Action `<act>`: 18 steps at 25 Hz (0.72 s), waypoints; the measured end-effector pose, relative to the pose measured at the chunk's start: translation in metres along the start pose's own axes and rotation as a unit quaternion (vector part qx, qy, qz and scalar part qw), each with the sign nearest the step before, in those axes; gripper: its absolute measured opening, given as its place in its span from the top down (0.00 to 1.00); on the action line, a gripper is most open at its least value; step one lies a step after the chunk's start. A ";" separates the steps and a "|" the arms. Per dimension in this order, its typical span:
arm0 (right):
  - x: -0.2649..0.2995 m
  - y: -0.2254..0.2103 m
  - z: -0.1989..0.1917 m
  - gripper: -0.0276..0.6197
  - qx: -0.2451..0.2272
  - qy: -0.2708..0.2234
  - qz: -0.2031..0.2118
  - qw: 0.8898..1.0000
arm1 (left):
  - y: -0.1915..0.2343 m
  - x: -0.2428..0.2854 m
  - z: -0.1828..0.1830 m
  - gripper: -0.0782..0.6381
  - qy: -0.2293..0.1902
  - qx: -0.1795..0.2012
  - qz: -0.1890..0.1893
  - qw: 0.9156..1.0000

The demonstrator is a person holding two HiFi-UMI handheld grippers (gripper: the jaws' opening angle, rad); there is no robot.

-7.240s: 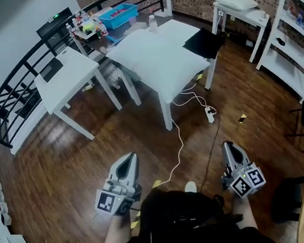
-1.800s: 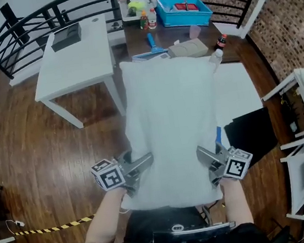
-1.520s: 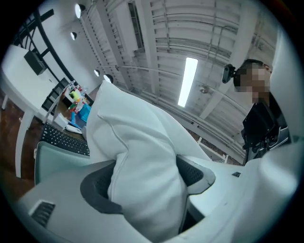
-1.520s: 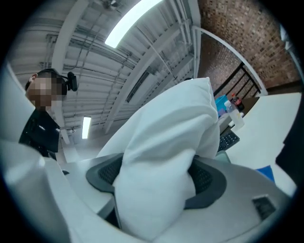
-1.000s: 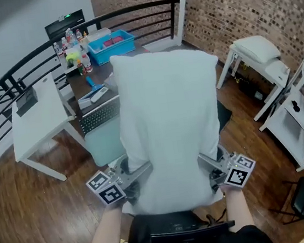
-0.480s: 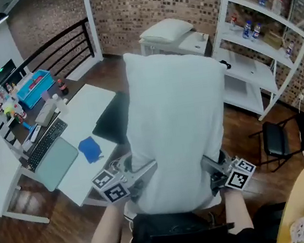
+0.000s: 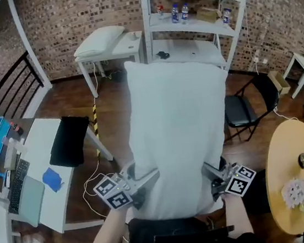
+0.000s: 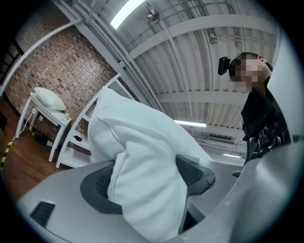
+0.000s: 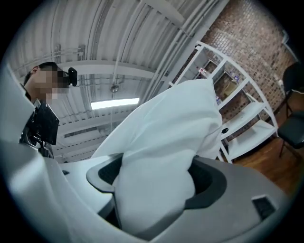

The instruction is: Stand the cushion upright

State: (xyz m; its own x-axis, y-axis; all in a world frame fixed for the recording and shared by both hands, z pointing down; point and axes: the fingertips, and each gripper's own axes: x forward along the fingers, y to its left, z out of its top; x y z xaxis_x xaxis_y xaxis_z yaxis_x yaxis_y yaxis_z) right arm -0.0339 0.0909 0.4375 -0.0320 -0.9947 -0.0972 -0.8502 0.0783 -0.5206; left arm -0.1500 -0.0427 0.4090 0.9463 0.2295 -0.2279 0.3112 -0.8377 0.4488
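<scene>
A large white cushion [image 7: 176, 131] is carried in the air in front of me, long side pointing away. My left gripper [image 7: 143, 181] is shut on its near left corner, and my right gripper [image 7: 210, 174] is shut on its near right corner. In the left gripper view the cushion [image 8: 142, 171] bulges between the dark pads [image 8: 97, 187]. The right gripper view shows the cushion [image 9: 161, 161] squeezed between its pads [image 9: 209, 185] in the same way. The cushion hides the floor straight ahead.
Ahead stands a white shelf unit [image 7: 194, 23] with bottles. A small white table [image 7: 114, 48] bearing another pillow [image 7: 97, 41] sits to its left. A black chair [image 7: 245, 108] and a round wooden table [image 7: 292, 177] are at the right. A white desk [image 7: 37, 177] is at the left.
The whole view has swung round with the cushion held in both grippers: the desks and railing slid to the left, and the shelf unit, chair and round table came in front.
</scene>
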 end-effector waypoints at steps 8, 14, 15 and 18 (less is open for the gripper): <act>-0.018 -0.024 0.033 0.36 -0.016 -0.047 -0.060 0.997 | 0.008 0.059 0.007 0.42 0.031 -0.006 -0.061 0.998; 0.019 -0.012 0.042 0.36 -0.047 -0.067 -0.072 0.994 | 0.031 0.051 0.041 0.42 0.018 0.007 -0.093 0.996; 0.029 -0.008 0.041 0.36 -0.049 -0.069 -0.070 0.994 | 0.037 0.044 0.047 0.42 0.015 0.007 -0.094 0.995; 0.061 0.003 0.034 0.36 -0.053 -0.067 -0.068 0.994 | 0.059 0.023 0.066 0.42 0.007 0.003 -0.095 0.995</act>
State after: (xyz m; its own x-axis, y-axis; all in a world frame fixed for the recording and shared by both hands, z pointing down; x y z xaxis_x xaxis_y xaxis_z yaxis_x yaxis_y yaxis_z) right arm -0.0206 0.0327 0.4006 0.1502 -0.9775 -0.1480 -0.8930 -0.0699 -0.4447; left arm -0.1158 -0.1196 0.3733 0.8714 0.3912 -0.2960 0.4845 -0.7810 0.3940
